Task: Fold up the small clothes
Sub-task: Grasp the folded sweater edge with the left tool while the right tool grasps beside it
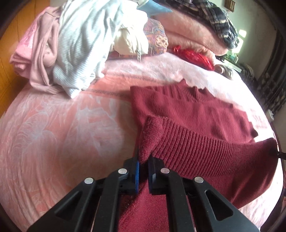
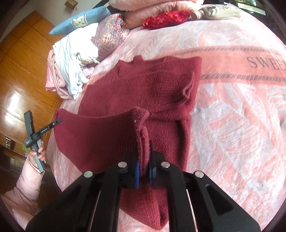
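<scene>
A dark red knit sweater lies on the pink bed blanket, collar towards the pillows, sleeves folded in. My left gripper is shut on the left corner of its ribbed hem, lifted off the bed. My right gripper is shut on the other hem corner of the sweater, also raised. The hem hangs stretched between the two. In the right wrist view the left gripper pinches the far corner, held by a hand in a pink padded sleeve.
A heap of pink and white clothes sits at the bed's left edge. Pillows, a folded pink blanket, a plaid cloth and a shiny red bag line the head. A wooden floor lies beyond the blanket.
</scene>
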Demonstrator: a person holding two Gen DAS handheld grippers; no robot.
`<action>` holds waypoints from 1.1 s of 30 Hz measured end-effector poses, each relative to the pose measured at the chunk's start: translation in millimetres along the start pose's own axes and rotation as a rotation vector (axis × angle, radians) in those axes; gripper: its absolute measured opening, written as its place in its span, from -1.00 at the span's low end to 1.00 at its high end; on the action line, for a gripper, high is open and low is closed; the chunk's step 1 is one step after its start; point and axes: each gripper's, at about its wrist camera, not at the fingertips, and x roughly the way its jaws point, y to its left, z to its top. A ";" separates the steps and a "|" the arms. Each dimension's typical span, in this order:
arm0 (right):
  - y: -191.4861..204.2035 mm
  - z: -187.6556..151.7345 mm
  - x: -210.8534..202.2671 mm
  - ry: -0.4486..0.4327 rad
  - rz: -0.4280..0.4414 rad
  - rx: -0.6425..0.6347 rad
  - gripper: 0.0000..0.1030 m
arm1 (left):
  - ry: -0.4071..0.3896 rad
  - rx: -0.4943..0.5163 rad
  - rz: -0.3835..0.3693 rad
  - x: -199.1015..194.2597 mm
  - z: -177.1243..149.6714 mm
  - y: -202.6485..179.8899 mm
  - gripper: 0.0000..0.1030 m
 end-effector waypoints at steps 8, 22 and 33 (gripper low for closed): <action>6.8 58.8 6.4 -0.032 -0.045 -0.006 -0.88 | -0.042 -0.048 0.027 13.5 40.7 3.7 -0.87; -9.2 172.1 47.6 -0.088 -0.164 0.059 -0.88 | -0.122 -0.035 0.119 70.9 141.6 -10.4 -0.86; -51.6 197.2 121.2 0.006 -0.286 0.134 -0.88 | 0.053 -0.002 0.181 170.3 152.3 -18.2 -0.86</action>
